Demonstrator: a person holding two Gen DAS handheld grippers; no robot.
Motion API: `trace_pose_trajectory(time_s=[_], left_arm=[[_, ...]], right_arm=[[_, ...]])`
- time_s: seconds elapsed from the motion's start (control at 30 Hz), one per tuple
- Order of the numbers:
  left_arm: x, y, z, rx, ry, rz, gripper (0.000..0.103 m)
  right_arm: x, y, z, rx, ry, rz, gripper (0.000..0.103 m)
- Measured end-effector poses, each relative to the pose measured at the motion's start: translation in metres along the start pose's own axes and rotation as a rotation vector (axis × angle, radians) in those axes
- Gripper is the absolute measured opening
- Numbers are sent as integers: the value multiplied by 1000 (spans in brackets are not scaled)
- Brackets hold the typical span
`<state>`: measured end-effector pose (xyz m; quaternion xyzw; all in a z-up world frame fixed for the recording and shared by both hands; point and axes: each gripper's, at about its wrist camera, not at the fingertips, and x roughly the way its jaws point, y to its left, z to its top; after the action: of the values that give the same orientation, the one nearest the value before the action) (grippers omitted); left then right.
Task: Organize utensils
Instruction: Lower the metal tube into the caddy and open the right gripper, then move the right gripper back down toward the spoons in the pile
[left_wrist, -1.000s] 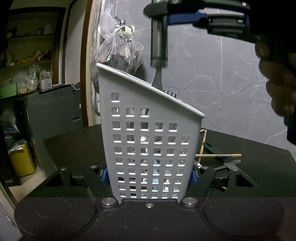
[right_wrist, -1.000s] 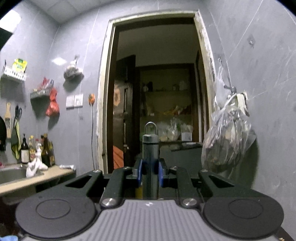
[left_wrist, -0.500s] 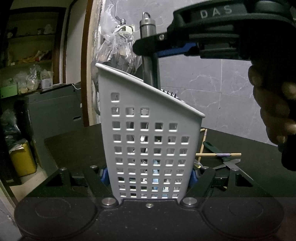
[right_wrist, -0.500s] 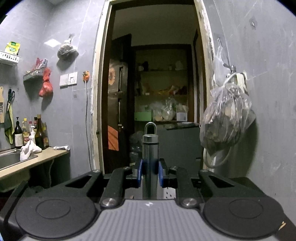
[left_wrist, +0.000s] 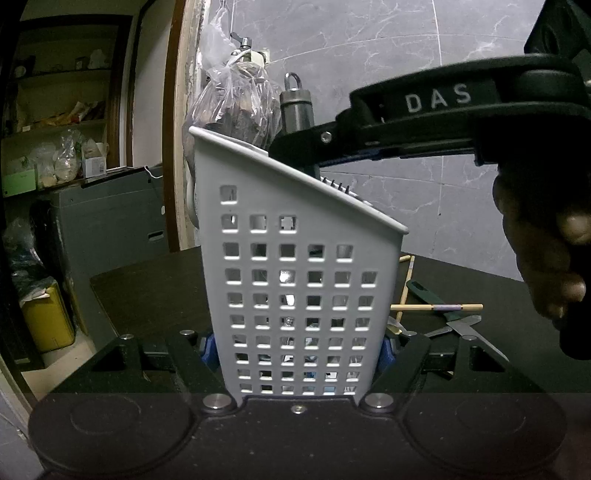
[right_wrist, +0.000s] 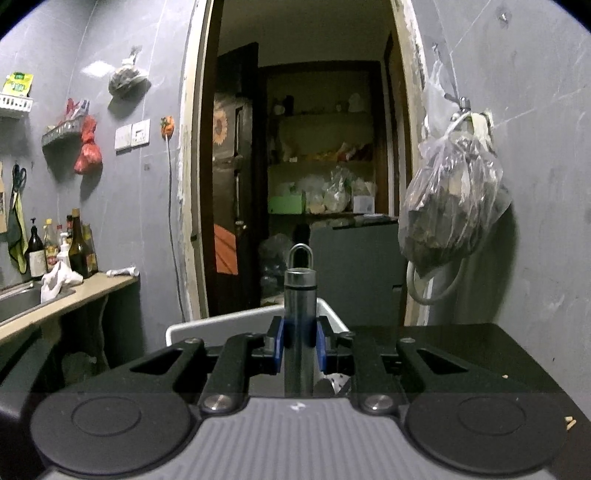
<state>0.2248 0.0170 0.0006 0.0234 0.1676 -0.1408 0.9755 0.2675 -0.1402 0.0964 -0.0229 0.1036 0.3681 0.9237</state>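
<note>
A white perforated utensil basket stands upright on the dark table, clamped between the blue pads of my left gripper. My right gripper is shut on the round steel handle of a utensil with a hanging ring on top. In the left wrist view that handle stands upright just above the basket's sloped rim, its lower part hidden inside. The basket's rim shows below my right fingers.
Chopsticks, a green-handled knife and scissors lie on the table right of the basket. A plastic bag hangs on the tiled wall behind. A doorway and a counter with bottles are to the left.
My right gripper has come down with the steel-handled utensil, lowering it into the basket. The left gripper and basket have stayed still.
</note>
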Motion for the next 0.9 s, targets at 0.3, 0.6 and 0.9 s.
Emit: trace_pose_trajectory(time_s=[0.3,0.6,0.9], left_arm=[[0,1,-2,-3,-3,-2,76],[-1,2,-3,-2,-6,-3,76],[-1,1,-4,1,-2,1,76]], right_arm=[[-26,-15,5,10,-54,12,77],[-69,-45,-17,38,-59,-182,103],[-66,-55,-84,97,234,-184,103]])
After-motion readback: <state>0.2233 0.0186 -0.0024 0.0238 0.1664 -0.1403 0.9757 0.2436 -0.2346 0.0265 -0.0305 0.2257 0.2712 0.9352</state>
